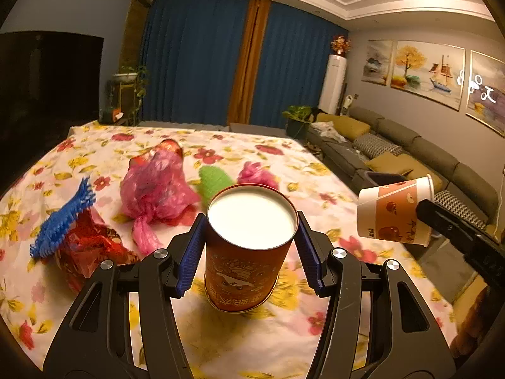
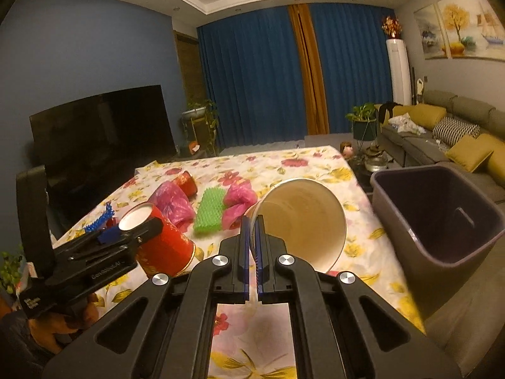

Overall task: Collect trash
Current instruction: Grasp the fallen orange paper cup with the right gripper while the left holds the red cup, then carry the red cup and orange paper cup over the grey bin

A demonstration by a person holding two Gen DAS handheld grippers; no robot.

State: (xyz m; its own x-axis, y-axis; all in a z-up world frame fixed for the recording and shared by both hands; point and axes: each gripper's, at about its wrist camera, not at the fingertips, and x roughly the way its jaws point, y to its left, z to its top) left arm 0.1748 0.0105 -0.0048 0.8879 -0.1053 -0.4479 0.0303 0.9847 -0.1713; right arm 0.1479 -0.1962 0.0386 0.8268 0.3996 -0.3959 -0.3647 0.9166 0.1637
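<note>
Floral tablecloth [image 2: 284, 170], blue curtains [image 2: 252, 72], grey sofa [image 2: 442, 145], dark television [image 2: 101, 126]

The left gripper [image 1: 249, 246] is held angled slightly downward, its blue pads [image 1: 189, 252] pressed against both sides of the red cup [image 1: 246, 262]; the right gripper [image 2: 252, 246] is likewise tilted. Its jaws are clamped on the paper cup's [image 2: 303, 221] rim.

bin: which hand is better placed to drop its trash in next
Right. The right hand-held gripper pinches the paper cup beside the open bin; the left hand-held gripper holds the red can farther away.
</note>
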